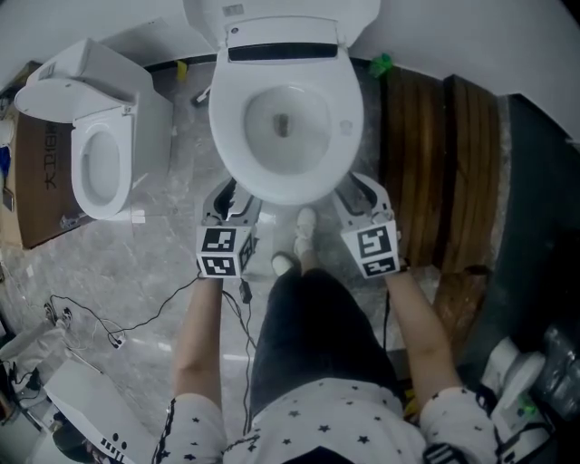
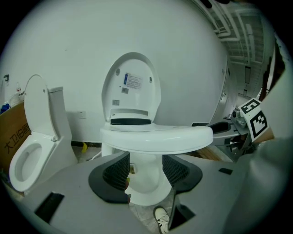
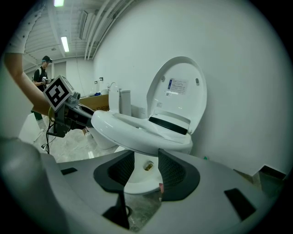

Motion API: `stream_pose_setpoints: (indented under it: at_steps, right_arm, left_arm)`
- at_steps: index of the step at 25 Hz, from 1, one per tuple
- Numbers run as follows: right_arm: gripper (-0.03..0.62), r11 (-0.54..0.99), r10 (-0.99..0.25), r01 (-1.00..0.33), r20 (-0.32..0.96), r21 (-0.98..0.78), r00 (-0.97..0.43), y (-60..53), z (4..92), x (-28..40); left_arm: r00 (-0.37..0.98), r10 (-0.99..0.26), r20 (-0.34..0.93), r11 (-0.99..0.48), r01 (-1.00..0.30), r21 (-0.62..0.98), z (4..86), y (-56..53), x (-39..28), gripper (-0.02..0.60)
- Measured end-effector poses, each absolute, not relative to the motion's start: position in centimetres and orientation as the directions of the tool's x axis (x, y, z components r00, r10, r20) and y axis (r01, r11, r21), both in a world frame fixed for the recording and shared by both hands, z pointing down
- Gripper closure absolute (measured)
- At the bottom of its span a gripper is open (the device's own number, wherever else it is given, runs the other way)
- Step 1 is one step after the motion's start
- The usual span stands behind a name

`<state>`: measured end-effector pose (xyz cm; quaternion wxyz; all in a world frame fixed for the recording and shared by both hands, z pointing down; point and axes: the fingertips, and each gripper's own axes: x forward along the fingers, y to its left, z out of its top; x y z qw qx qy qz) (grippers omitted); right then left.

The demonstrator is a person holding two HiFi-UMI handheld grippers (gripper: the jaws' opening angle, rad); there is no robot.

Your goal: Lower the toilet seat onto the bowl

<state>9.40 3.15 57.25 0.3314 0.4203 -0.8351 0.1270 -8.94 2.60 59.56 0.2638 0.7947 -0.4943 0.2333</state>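
The white toilet's seat [image 1: 285, 172] lies level over the bowl, and its lid [image 1: 281, 14] stands upright against the wall. My left gripper [image 1: 232, 201] is at the bowl's front left and my right gripper [image 1: 361, 194] at the front right, both just below the rim. In the left gripper view the left gripper [image 2: 146, 171] is open, with the seat [image 2: 155, 137] above the jaws and only the pedestal behind the gap. In the right gripper view the right gripper [image 3: 146, 171] is likewise open under the seat [image 3: 137, 132]. Neither holds anything.
A second toilet [image 1: 100, 154] with its lid up stands to the left, beside a cardboard box [image 1: 36, 181]. Dark wooden boards [image 1: 435, 154] lie to the right. Cables [image 1: 118, 326] trail over the marble floor. The person's shoe [image 1: 305, 225] is at the pedestal's foot.
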Motion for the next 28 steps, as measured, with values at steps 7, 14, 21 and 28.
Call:
stream_pose_setpoints:
  at_steps: [7, 14, 21, 28]
  right_arm:
    - [0.424, 0.614, -0.615, -0.787, 0.662, 0.060, -0.430, 3.5, 57.8, 9.3]
    - [0.425, 0.605, -0.624, -0.795, 0.651, 0.053, -0.431, 3.9, 58.5, 9.4]
    - [0.425, 0.591, -0.628, -0.806, 0.645, 0.032, -0.435, 4.2, 59.6, 9.4]
    - [0.425, 0.565, -0.625, -0.825, 0.643, -0.017, -0.442, 4.5, 60.5, 9.3]
  left_arm:
    - [0.387, -0.666, 0.638, -0.373, -0.913, 0.165, 59.8, 3.1, -9.6, 0.356]
    - [0.390, -0.669, 0.633, -0.388, -0.909, 0.149, 60.4, 3.5, -9.5, 0.356]
    - [0.397, -0.672, 0.625, -0.400, -0.905, 0.144, 61.3, 3.7, -9.5, 0.356]
    - [0.407, -0.671, 0.620, -0.403, -0.902, 0.156, 62.2, 4.0, -9.6, 0.356]
